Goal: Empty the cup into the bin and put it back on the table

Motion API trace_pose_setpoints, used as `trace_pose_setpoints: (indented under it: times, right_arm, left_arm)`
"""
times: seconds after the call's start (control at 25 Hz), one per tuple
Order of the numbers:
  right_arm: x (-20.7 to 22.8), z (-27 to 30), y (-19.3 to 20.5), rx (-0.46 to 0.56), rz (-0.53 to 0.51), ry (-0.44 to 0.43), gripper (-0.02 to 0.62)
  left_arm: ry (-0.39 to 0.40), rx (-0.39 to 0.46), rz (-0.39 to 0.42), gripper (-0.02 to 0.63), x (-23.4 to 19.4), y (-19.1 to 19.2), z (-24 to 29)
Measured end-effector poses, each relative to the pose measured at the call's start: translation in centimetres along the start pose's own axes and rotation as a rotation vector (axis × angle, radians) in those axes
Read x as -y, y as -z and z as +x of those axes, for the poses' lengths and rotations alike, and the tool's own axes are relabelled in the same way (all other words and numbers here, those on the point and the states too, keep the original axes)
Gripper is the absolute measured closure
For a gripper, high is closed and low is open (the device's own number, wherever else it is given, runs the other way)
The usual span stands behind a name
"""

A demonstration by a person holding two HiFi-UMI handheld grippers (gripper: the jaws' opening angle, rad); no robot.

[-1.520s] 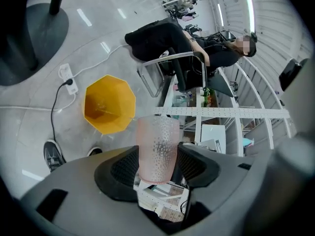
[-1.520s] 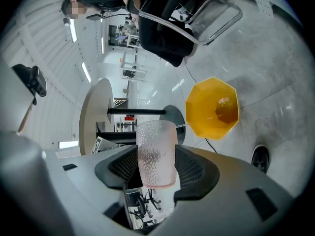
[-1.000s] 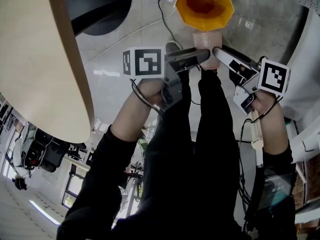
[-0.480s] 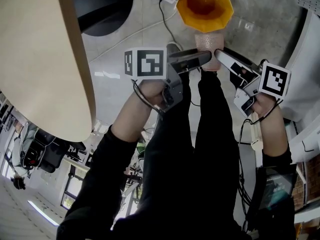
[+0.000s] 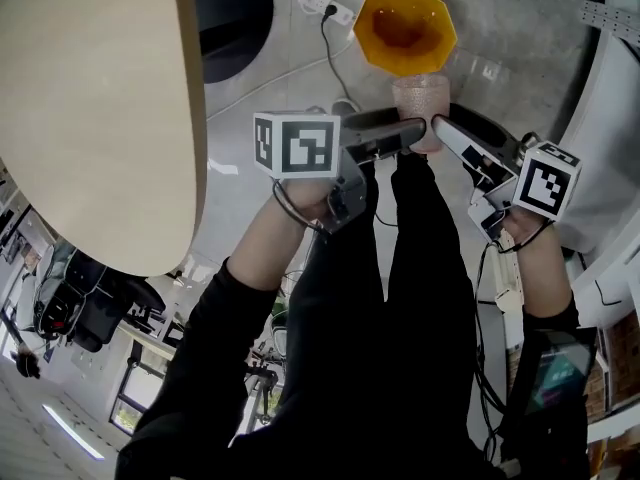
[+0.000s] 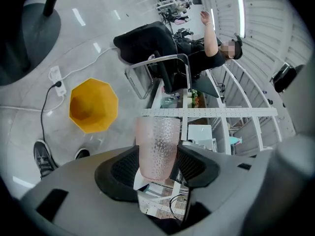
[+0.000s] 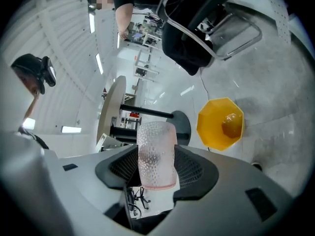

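**Desk:** What does the head view show?
**Field:** The dimpled pink translucent cup (image 5: 421,108) is upright in mid-air just beside the yellow octagonal bin (image 5: 438,23). It is clamped between the left gripper (image 5: 412,130) and the right gripper (image 5: 445,133). The pale round wooden surface (image 5: 90,108) fills more of the frame than a second ago.
**Desk:** The left gripper view?
**Field:** Fingers closed on the cup's sides.
**Desk:** The right gripper view?
**Field:** Same hold. A darker orange patch (image 7: 231,124) sits inside the bin. Emptying looks done, and the return to the surface is likely starting.
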State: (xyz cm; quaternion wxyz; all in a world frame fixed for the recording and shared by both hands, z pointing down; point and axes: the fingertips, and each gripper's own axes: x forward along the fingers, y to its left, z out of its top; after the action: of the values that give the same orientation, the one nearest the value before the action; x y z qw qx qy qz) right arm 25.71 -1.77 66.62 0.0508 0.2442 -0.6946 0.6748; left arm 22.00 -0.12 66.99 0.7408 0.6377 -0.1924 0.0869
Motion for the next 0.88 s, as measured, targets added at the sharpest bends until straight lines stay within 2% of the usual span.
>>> trace_pose_setpoints:
  times: [0.16,0.36,0.64,0.88]
  right_arm:
    - [-3.2,-1.1,-0.8,0.024,-0.092,-0.040,0.358]
    - [-9.9,-3.1,-2.0,0.037,-0.174,-0.110,0.370]
    - [-16.0,-3.8,-2.6,-0.017,-0.384,-0.193,0.370]
    - [-26.7,-6.2,-2.7,0.014,-0.554,-0.259,0.370]
  left_arm:
    - [0.024,0.034,0.090,0.350,3.0,-0.4,-1.4]
    - [0.058,0.116,0.169,0.350,9.1,-0.4,-5.0]
    - [0.028,0.185,0.347,0.350,13.8,-0.5,-8.5]
    - [0.031,0.307,0.494,0.350,22.7,0.6,-15.0]
